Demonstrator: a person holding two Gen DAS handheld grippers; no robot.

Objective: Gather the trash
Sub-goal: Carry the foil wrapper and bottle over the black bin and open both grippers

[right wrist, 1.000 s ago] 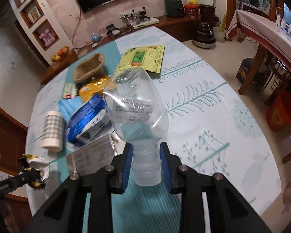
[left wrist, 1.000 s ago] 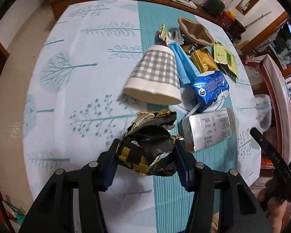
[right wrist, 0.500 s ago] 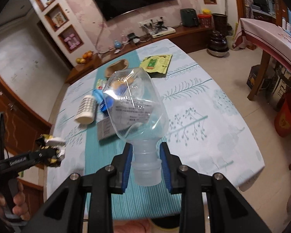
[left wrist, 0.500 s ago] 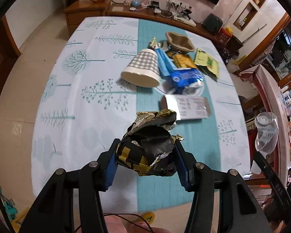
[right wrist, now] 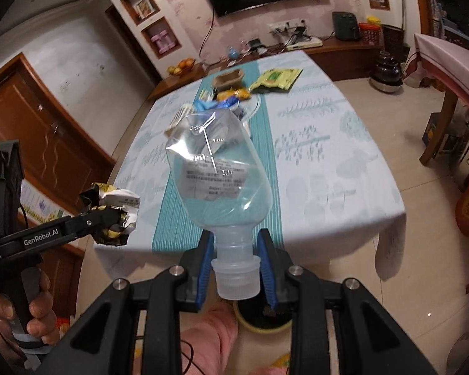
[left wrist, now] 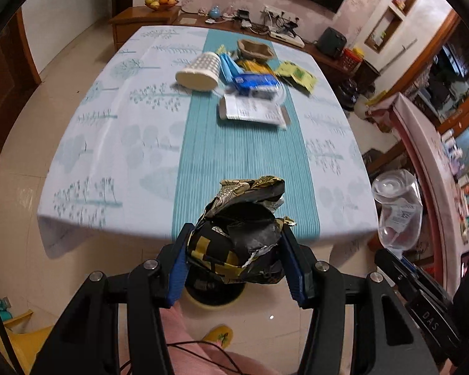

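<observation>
Left hand-held gripper [left wrist: 236, 251]: matte black frame, triangular cut-outs, blue-edged pads, silver screws at the pivots; white "GenRobot.AI" lettering along one arm, black pistol handle. Right hand-held gripper [right wrist: 236, 267]: same black build, blue pads, silver screws; white "DAS" letters on its side. Thin black cable trailing below. Pink garment [left wrist: 184, 337] and a yellow slipper [left wrist: 218, 337] on the person.

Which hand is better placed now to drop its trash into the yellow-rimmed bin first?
Left, probably. The left claw holds the crumpled wrapper right above the bin. The right claw has only the cap of its clear bottle above the bin; the body leans forward past it.
</observation>
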